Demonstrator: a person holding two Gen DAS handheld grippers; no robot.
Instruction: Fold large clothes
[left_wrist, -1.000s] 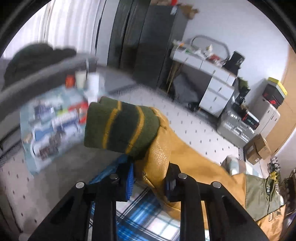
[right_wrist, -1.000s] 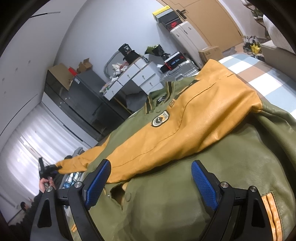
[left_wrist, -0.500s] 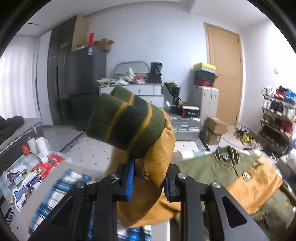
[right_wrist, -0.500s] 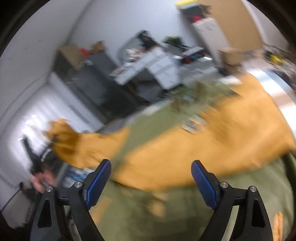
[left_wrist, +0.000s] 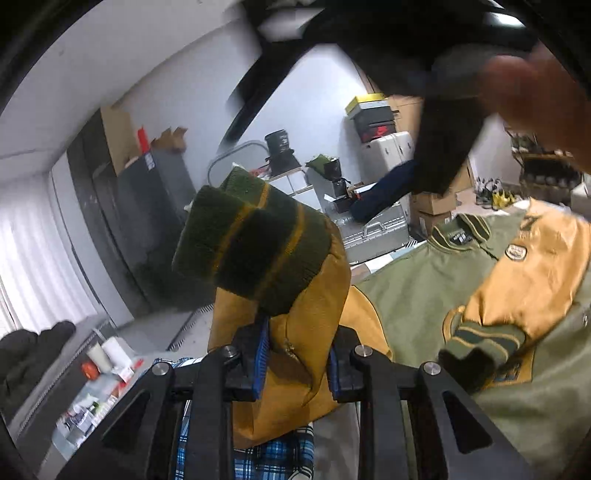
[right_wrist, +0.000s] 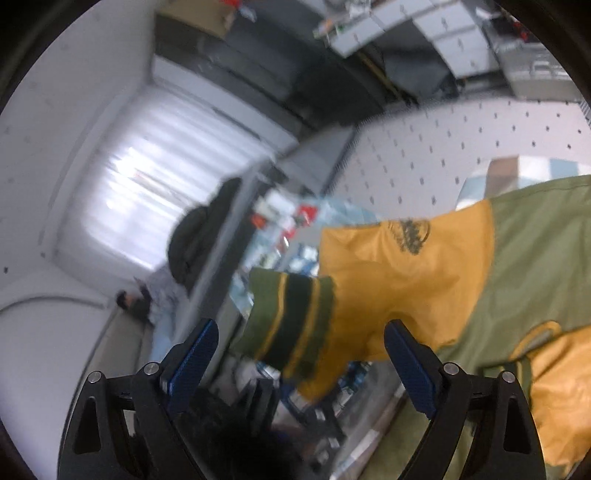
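- The olive-and-mustard varsity jacket (left_wrist: 413, 295) is spread face up on a blue plaid bed cover (left_wrist: 273, 461), collar toward the far wall, with one mustard sleeve (left_wrist: 524, 280) already laid across its chest.
- The other sleeve (left_wrist: 291, 343) is held off the surface, its striped knit cuff (left_wrist: 251, 251) standing above the grip.
- The left tongs (left_wrist: 295, 365) are closed on that sleeve just below the cuff; the leather is pinched between the blue pads.
- A second ago the sleeve was stretched outward over the floor; it has since been swung inward, so the jacket body now fills the right of the left wrist view.
- By this judgement, the second sleeve fold is in progress and the sleeve remains to be laid over the chest.
- The right tongs (right_wrist: 299, 363) are wide apart and hold nothing; they have turned from the jacket body toward the lifted cuff (right_wrist: 291, 325), seen blurred between the pads.
- A cluttered room with drawers and boxes lies beyond.
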